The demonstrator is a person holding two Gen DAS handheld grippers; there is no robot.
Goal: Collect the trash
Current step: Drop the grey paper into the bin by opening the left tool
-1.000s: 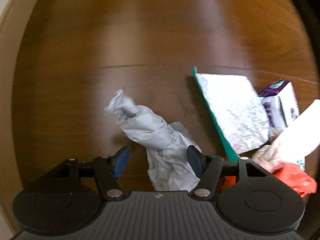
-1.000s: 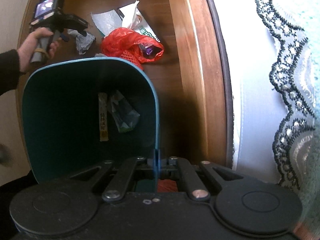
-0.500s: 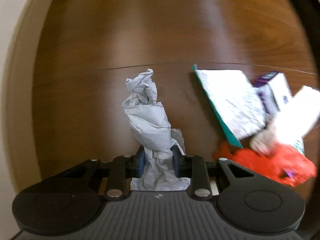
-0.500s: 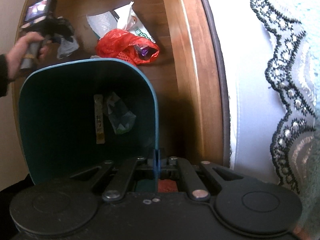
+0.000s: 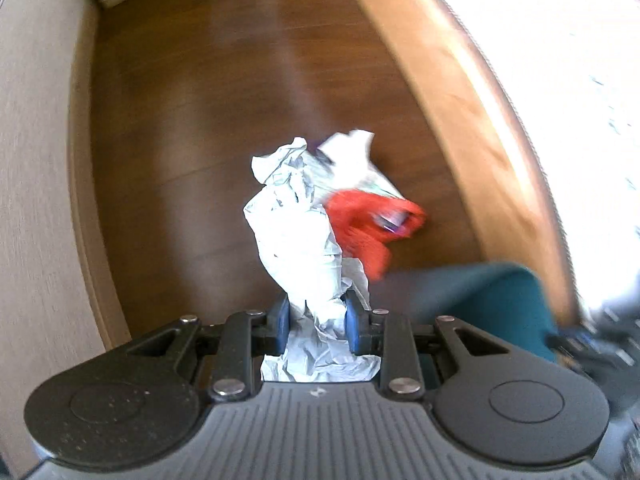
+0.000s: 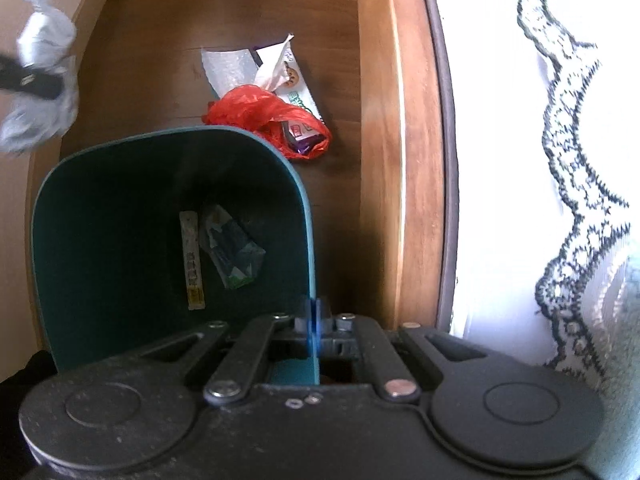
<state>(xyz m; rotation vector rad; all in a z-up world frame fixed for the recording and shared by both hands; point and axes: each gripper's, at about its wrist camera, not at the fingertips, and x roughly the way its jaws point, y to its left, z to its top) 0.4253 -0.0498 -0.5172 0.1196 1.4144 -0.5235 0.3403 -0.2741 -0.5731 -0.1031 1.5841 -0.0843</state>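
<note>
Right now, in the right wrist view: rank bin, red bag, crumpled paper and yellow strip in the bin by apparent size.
1. bin, largest by far.
2-3. red bag and crumpled paper: similar; the paper is blurred, cut by the frame edge and likely nearer the camera, so unranked.
4. yellow strip, smallest.

My left gripper [image 5: 316,322] holds a crumpled paper [image 5: 298,236] above the floor [image 5: 192,120]; my right gripper [image 6: 313,320] pinches the bin [image 6: 64,216] rim. Two wrappers [image 6: 224,248] lie inside; a bag [image 6: 264,114] and packets [image 6: 288,68] lie beyond the bin.
</note>
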